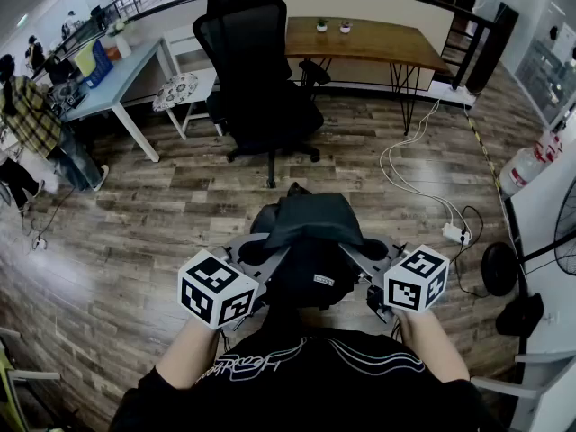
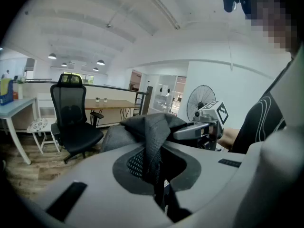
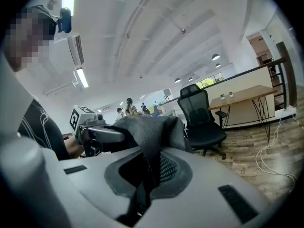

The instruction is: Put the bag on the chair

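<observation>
My left gripper (image 2: 153, 171) is clenched on a fold of the bag's (image 1: 310, 230) black mesh, and my right gripper (image 3: 146, 175) is pinched tight on the same sort of fold from the other side. Between them the bag hangs in the air just in front of my chest, its top bunched up between the two sets of jaws.

So the pick-up looks done, and I judge the rest is all to come: carrying the bag over, lowering it onto the seat, and letting go. The chair (image 1: 259, 79) stands well apart from me across the wood floor, facing my way, and its seat seems bare.

The bag's underside is hidden behind my grippers and body. Black on black, I can't tell whether I hold a strap or plain fabric.
</observation>
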Demonstrator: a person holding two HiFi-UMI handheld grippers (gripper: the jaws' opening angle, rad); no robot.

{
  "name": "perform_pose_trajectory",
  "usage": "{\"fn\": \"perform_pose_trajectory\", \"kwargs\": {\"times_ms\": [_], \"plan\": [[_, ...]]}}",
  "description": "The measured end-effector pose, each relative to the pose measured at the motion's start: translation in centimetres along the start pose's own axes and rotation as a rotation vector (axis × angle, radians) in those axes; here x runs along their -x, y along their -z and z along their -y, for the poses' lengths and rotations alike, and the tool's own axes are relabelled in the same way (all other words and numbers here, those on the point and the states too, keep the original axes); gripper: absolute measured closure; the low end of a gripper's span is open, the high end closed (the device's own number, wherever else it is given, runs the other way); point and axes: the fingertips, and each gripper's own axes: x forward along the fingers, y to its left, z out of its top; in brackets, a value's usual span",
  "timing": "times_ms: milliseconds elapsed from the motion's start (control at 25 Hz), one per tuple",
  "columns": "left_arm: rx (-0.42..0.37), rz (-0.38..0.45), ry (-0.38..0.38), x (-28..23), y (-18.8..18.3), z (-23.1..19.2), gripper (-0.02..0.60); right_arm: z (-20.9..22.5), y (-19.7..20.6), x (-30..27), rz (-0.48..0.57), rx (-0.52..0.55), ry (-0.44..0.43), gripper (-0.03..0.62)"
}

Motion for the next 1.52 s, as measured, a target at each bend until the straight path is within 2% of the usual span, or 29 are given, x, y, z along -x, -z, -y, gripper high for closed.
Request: {"fn": "perform_pose_trajectory", "kwargs": {"times_ms": [360,640,920,1200,1520], "plan": [[0.026,-0.034,0.032,-2.9,-0.9,-5.1,0.546,3.8,-1.3,-3.8,-0.021,-0.035,0.025,0.592],[0.084,-0.072,0.058,-5.2,-0.4,-11.9,0.546,7.4,-1.8,-9.8,-0.082,-0.085,0.042,0.591],[0.113,-0.079,0.069,-5.4,-0.8,-20.1,0.546,9.3,-3.6,-17.1,-0.128,-0.115,0.036,0.591],[0.093,-0.063,0.063,-4.1,-2.3,-26.7,0.546,9.7,-6.2,-23.4,-0.143,-0.116,0.033,0.591],[0.054,-0.016,0.027,-3.0,-4.7,-29.9,0.546,9.9,-9.4,-26.3,-0.120,-0.076,0.025,0.591]]}}
